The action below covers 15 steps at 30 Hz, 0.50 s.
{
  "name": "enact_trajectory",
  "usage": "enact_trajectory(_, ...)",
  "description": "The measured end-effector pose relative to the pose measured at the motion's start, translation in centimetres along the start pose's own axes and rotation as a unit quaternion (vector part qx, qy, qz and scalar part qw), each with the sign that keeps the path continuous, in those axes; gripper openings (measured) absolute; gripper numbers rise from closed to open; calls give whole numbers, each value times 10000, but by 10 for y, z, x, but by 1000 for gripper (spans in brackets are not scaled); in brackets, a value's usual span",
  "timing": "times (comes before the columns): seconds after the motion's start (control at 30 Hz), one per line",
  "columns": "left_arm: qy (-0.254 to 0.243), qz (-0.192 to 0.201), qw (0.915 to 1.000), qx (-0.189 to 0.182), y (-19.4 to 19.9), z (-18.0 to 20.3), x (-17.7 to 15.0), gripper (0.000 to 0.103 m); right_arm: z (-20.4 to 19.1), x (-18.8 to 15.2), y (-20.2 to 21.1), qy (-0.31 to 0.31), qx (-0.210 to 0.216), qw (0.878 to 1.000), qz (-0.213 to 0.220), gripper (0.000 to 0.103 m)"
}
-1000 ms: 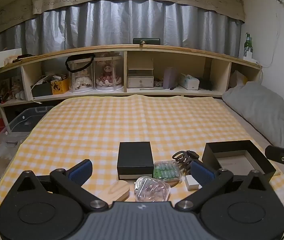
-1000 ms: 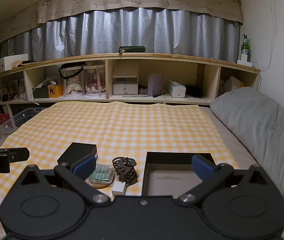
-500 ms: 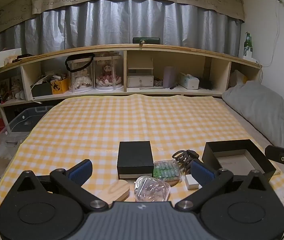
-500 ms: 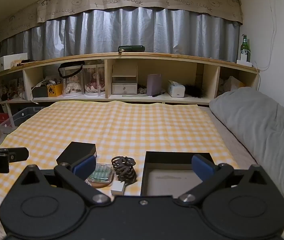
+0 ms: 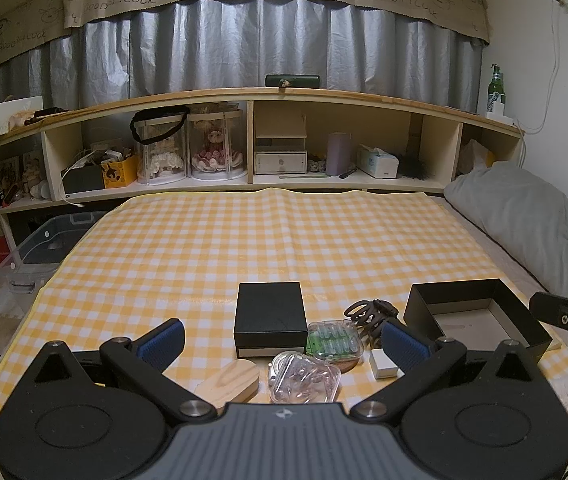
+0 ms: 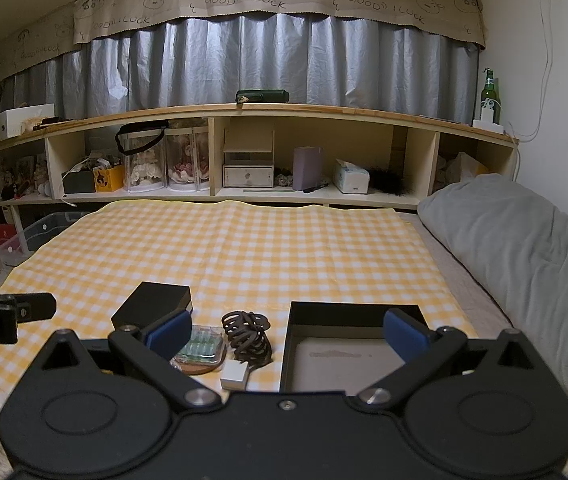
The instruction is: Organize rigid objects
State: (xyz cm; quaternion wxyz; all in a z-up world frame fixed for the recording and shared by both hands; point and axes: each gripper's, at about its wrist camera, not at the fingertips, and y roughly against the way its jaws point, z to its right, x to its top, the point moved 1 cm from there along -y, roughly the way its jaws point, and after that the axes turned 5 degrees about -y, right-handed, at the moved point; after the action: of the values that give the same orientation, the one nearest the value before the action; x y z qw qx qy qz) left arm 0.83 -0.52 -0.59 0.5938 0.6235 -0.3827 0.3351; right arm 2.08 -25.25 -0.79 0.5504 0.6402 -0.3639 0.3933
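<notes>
my left gripper (image 5: 281, 340) hangs low over the near edge of the yellow checked cloth (image 5: 267, 240), fingers spread wide with nothing between them. my right gripper (image 6: 287, 330) is spread just as wide and empty, above the open black box (image 6: 348, 348). the closed black box (image 5: 269, 318) sits mid-cloth; just in front of it lie a wooden heart (image 5: 229, 384), a clear case (image 5: 306, 378) and a green pill case (image 5: 334, 338) on a round coaster. dark hair ties (image 6: 247, 334) and a small white cube (image 6: 235, 374) rest beside the open box.
</notes>
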Motion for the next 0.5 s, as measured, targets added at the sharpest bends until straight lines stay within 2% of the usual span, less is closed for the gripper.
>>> enact_trajectory(0.5, 2, -4, 10000, 8, 0, 0, 0, 103, -1, -1, -1, 8, -4, 10000, -7, 103)
